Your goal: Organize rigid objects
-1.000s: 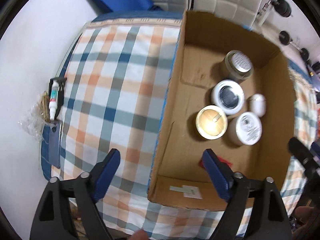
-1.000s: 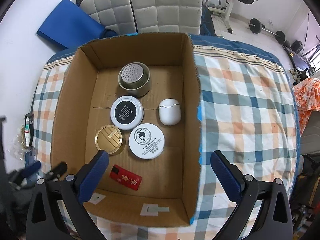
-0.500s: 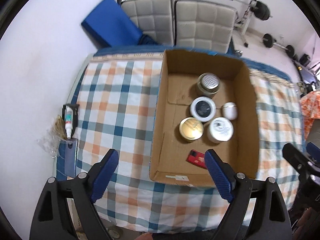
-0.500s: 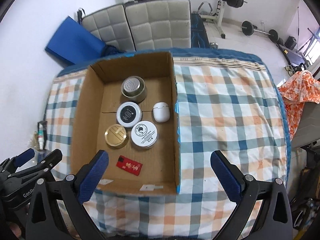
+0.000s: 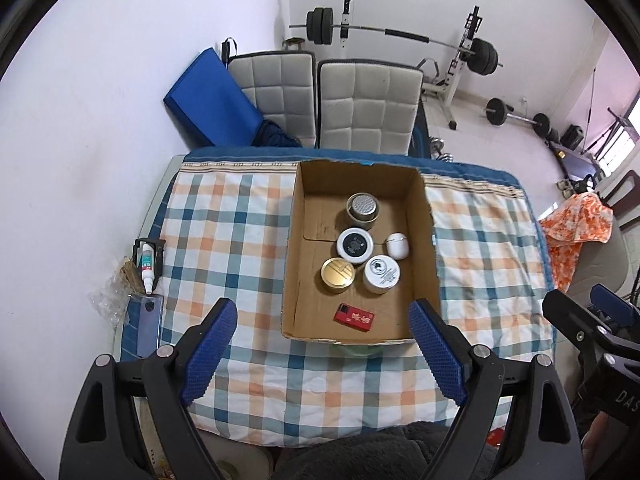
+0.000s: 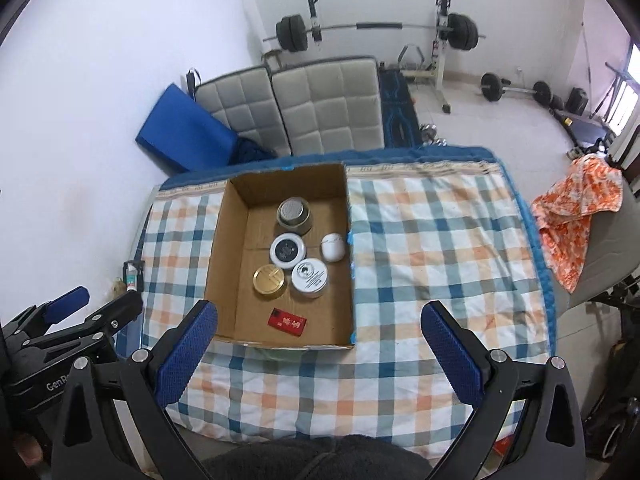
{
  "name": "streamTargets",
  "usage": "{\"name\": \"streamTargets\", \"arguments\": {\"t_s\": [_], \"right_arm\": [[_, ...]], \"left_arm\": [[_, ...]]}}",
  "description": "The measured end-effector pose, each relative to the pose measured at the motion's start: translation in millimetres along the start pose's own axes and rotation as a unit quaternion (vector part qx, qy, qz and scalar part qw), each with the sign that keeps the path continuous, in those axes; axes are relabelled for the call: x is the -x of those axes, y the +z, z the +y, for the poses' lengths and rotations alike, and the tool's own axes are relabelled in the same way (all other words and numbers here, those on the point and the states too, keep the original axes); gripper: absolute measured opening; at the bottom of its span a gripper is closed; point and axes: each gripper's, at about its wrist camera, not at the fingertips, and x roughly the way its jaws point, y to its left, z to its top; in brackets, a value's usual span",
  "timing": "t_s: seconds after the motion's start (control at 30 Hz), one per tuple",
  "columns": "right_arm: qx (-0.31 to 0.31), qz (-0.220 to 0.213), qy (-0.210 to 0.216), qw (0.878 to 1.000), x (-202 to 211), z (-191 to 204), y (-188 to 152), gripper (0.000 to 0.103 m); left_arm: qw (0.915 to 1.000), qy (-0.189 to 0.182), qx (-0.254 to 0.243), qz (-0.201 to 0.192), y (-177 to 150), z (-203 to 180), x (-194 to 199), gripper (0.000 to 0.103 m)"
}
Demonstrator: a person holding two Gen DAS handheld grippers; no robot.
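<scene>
An open cardboard box [image 5: 296,248] [image 6: 224,248] sits on a checked tablecloth. Inside it are a grey tin [image 5: 362,210] [image 6: 294,214], a white jar with a dark lid [image 5: 355,244] [image 6: 287,251], a white earbud case [image 5: 397,245] [image 6: 333,246], a gold tin [image 5: 338,275] [image 6: 269,280], a white jar [image 5: 381,274] [image 6: 309,278] and a red packet [image 5: 354,317] [image 6: 287,322]. My left gripper [image 5: 322,350] is open and empty, high above the table's near side. My right gripper [image 6: 318,350] is open and empty, also high and back from the box.
The checked cloth [image 5: 228,248] [image 6: 436,264] covers the table. A glue tube [image 5: 147,265] and a phone [image 5: 145,326] lie at the table's left edge. Padded chairs [image 5: 366,106], a blue mat [image 5: 210,100], a barbell rack [image 6: 376,28] and an orange cloth [image 6: 576,208] stand around.
Both grippers have risen and pulled back from the box, so the whole table and room show. The objects in the box have not moved.
</scene>
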Motion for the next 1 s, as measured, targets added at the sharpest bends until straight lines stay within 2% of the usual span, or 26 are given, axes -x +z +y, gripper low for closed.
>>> {"name": "streamTargets", "arguments": {"t_s": [0.3,0.63,1.0], "right_arm": [[0.004,-0.018,-0.017,1.000,39.7,-3.2,-1.7,0.103],[-0.001,-0.018,-0.025,1.000,54.1,-6.9,-3.0,0.103],[-0.005,-0.017,-0.032,0.999,58.8,-10.7,-5.7,0.103]], "left_arm": [[0.9998,-0.003,0.011,-0.017,-2.7,4.1,29.1,0.088],[0.9999,-0.014,-0.002,0.004,-11.3,-7.9,31.1,0.088],[0.9998,-0.017,-0.013,-0.003,-10.6,-18.4,36.0,0.088]]}}
